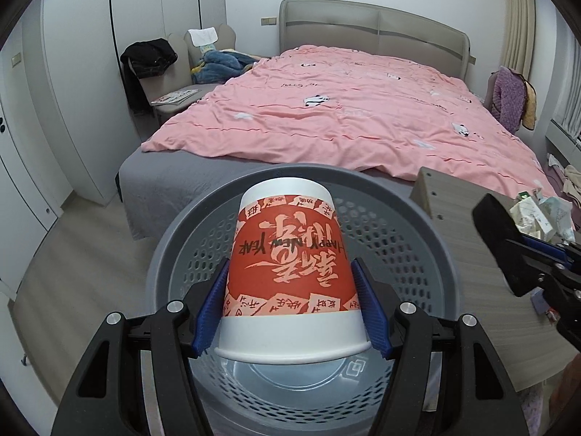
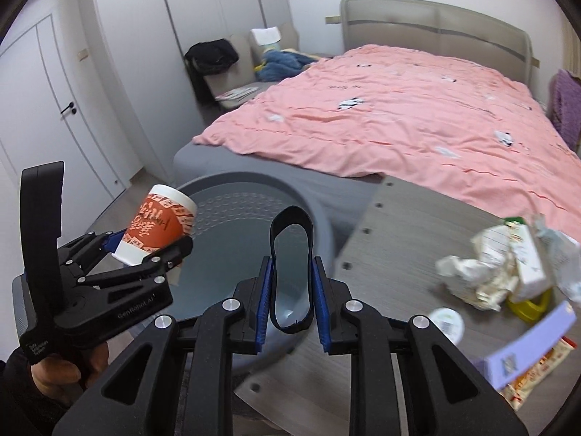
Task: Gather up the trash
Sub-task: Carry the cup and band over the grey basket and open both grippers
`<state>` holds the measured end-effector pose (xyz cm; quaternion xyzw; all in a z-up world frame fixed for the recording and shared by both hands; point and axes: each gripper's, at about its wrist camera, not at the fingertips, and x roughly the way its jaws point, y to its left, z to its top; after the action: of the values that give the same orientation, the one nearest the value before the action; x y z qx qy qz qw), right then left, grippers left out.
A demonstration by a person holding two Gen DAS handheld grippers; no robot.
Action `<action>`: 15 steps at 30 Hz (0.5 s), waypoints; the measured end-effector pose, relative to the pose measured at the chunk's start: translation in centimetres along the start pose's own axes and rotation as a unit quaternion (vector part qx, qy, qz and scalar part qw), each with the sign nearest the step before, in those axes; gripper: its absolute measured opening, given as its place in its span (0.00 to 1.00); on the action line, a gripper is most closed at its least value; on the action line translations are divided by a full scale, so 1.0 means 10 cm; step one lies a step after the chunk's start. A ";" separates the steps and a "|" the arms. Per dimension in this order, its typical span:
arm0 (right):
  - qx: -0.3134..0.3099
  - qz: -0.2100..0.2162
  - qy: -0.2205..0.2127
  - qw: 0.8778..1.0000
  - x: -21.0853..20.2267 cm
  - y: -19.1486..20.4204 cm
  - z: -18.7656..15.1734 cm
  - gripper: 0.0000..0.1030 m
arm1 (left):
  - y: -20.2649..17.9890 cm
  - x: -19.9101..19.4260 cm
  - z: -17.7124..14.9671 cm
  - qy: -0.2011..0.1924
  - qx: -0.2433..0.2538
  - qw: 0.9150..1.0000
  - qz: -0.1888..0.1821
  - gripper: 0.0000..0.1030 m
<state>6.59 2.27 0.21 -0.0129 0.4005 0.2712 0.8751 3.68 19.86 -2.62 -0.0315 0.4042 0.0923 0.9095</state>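
My left gripper (image 1: pixel 289 290) is shut on a red-and-white paper cup (image 1: pixel 287 225), blue pads pressing both sides, its mouth toward the camera. The cup hangs over the open grey perforated basket (image 1: pixel 174 232). In the right wrist view the cup (image 2: pixel 159 225) and left gripper (image 2: pixel 149 243) sit over the basket's left rim (image 2: pixel 232 178). My right gripper (image 2: pixel 290 279) is shut on a black loop-shaped band (image 2: pixel 290 216), above the basket's near right side. The right gripper (image 1: pixel 533 258) and its black band (image 1: pixel 497 239) also show at the right of the left wrist view.
A grey wood-grain table (image 2: pixel 399 236) stands right of the basket. It bears crumpled paper and wrappers (image 2: pixel 490 272), a white lid (image 2: pixel 446 321) and a purple packet (image 2: pixel 526 341). Behind is a bed with a pink quilt (image 2: pixel 399 116); a chair with clothes (image 2: pixel 218 58) stands at its left.
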 end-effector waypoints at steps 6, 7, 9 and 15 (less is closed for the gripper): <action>-0.013 0.016 0.016 1.000 0.31 0.21 0.08 0.22 | 0.18 0.09 -0.01 0.008 -0.008 1.000 0.008 0.62; -0.016 0.015 0.016 1.000 0.33 0.23 0.09 0.22 | 0.20 0.09 -0.02 0.008 -0.010 1.000 0.008 0.61; -0.020 0.014 0.015 1.000 0.36 0.26 0.10 0.25 | 0.23 0.10 -0.03 0.009 -0.014 1.000 0.008 0.62; -0.019 0.005 0.005 1.000 0.37 0.23 0.10 0.50 | 0.26 0.11 -0.05 0.013 -0.020 1.000 0.011 0.68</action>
<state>8.18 6.21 -1.27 -0.0286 0.3995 0.2832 0.8714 3.57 22.46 -3.77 -0.0466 0.4147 0.1094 0.9022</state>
